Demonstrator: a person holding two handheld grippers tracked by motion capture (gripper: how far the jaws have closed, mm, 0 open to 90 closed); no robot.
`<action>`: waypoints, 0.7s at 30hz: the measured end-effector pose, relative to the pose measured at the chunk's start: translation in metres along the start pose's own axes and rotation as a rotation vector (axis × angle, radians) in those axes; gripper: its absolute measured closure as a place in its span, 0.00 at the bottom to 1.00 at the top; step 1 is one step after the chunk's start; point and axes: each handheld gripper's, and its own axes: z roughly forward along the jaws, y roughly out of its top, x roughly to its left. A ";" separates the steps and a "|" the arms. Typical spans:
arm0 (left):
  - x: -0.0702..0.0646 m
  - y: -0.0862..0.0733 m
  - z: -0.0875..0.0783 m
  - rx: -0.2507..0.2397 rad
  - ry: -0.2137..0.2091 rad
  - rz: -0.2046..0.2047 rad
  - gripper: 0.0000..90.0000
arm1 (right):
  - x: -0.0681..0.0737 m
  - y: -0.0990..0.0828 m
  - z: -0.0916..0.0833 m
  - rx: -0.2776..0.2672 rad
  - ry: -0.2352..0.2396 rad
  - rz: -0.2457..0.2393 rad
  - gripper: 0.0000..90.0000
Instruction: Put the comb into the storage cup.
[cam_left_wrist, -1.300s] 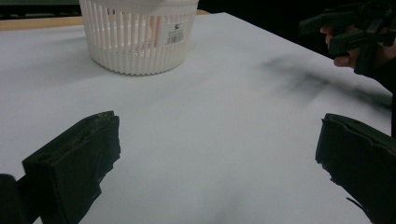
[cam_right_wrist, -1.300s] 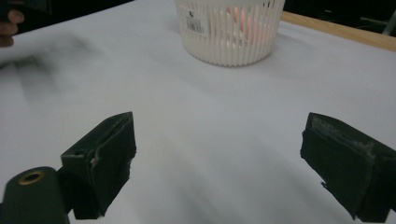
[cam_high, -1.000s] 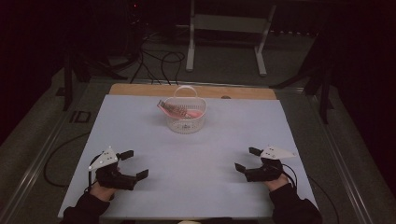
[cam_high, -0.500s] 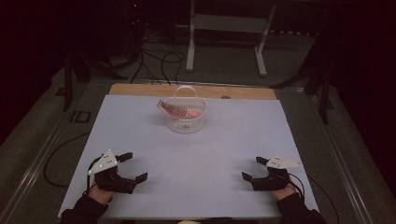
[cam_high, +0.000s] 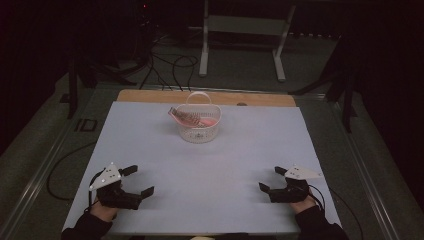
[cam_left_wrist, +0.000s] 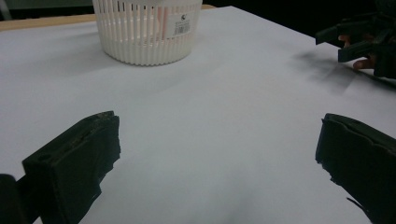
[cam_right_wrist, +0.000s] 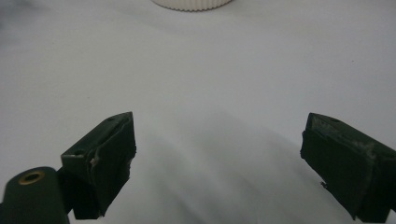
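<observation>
Left gripper, near-left corner of the table: jaws spread wide with nothing between them, resting low over the pale sheet. In the left gripper view the two black jaws rise from the bottom corners, both cut off by the lower edge; bare white surface lies between them. The hand behind it is mostly hidden under the grey three-cornered plate, and the dark sleeve runs off the bottom of the high view.

Right gripper, near-right corner of the table: jaws likewise spread apart, holding nothing. In the right gripper view the jaw pads look worn, and the right-hand jaw is cropped at the frame edge. In the left gripper view the right gripper appears far right, partly cut off, with what seem to be fingertips beneath it.

White slatted basket, far centre of the table, well apart from both grippers. Its handle arches upward. It holds a pinkish object and a ribbed, comb-like item leaning over the left rim; dim light leaves both hard to identify. In the left gripper view the basket is cut off at the top, with a small barcode label visible through the slats; in the right gripper view its base just shows at the top edge.
</observation>
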 end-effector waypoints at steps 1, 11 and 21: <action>0.000 0.000 0.000 0.003 0.002 0.001 0.00 | 0.000 0.000 0.000 -0.005 -0.006 0.003 0.11; -0.001 0.000 0.000 -0.001 0.010 0.007 0.00 | 0.002 0.002 0.004 -0.005 -0.006 -0.006 0.11; -0.003 0.000 0.000 0.009 0.021 0.019 0.00 | 0.004 0.004 0.005 -0.008 -0.003 0.002 0.11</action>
